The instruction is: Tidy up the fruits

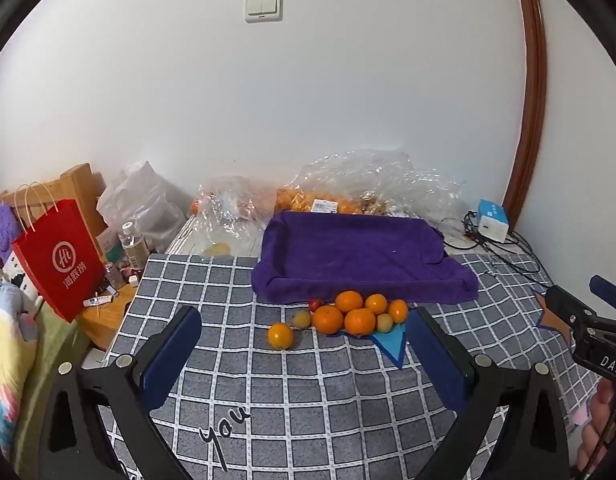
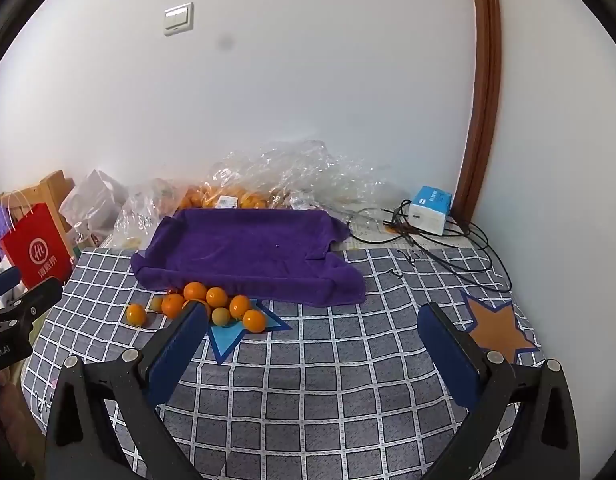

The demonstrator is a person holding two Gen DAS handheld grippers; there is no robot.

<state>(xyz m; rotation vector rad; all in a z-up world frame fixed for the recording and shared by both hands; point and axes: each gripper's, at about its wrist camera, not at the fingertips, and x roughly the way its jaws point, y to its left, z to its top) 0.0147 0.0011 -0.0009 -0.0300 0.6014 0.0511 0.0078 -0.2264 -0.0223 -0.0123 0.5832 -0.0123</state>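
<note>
A grey checked cloth [image 1: 315,396] with white grid lines covers the surface, which meets a plain white wall [image 1: 308,92] carrying a double light switch [image 1: 263,7]; a brown door frame [image 1: 531,100] runs down the right. A blue star patch [image 2: 232,334] and an orange star patch [image 2: 497,328] are printed on the cloth.

At the far side sits a tray draped in a purple towel [image 1: 355,256], nothing visible inside it. Behind it, crumpled clear plastic bags [image 1: 371,180] hold more orange fruit. A red paper bag [image 1: 56,256] stands at far left, and a blue-and-white box [image 1: 493,218] with cables lies far right.

The pile of oranges [image 1: 347,314] lies on the cloth touching the tray's near edge, partly over the blue star, with smaller yellowish fruits among them; one orange [image 1: 280,335] sits apart to the left.

The left gripper [image 1: 304,356] and right gripper [image 2: 311,350] both hover with jaws spread wide, holding nothing.
</note>
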